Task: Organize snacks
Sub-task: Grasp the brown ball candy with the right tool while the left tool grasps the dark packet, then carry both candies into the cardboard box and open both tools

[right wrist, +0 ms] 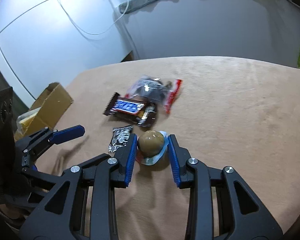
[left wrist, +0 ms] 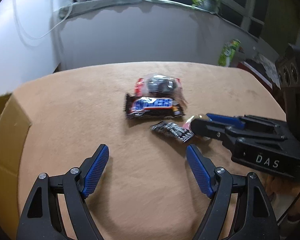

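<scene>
My right gripper (right wrist: 152,140) is shut on a round brown snack in a clear wrapper (right wrist: 151,144), held a little above the tan cloth with its shadow underneath. A small black-and-white packet (right wrist: 120,138) lies just left of it. Beyond are a Snickers bar (right wrist: 128,106) and a clear bag with a red edge (right wrist: 152,92). My left gripper (left wrist: 147,150) stands open over bare cloth, nothing between its fingers. In the left wrist view the packet (left wrist: 172,131) lies ahead to the right, the Snickers bar (left wrist: 153,105) and the clear bag (left wrist: 160,85) farther on, and the right gripper (left wrist: 199,125) reaches in from the right.
The table is covered by a tan cloth (left wrist: 70,120). An open cardboard box (left wrist: 8,130) stands off its left edge, also in the right wrist view (right wrist: 50,104). A green bag (left wrist: 229,52) and a black box (left wrist: 290,70) sit beyond the right side.
</scene>
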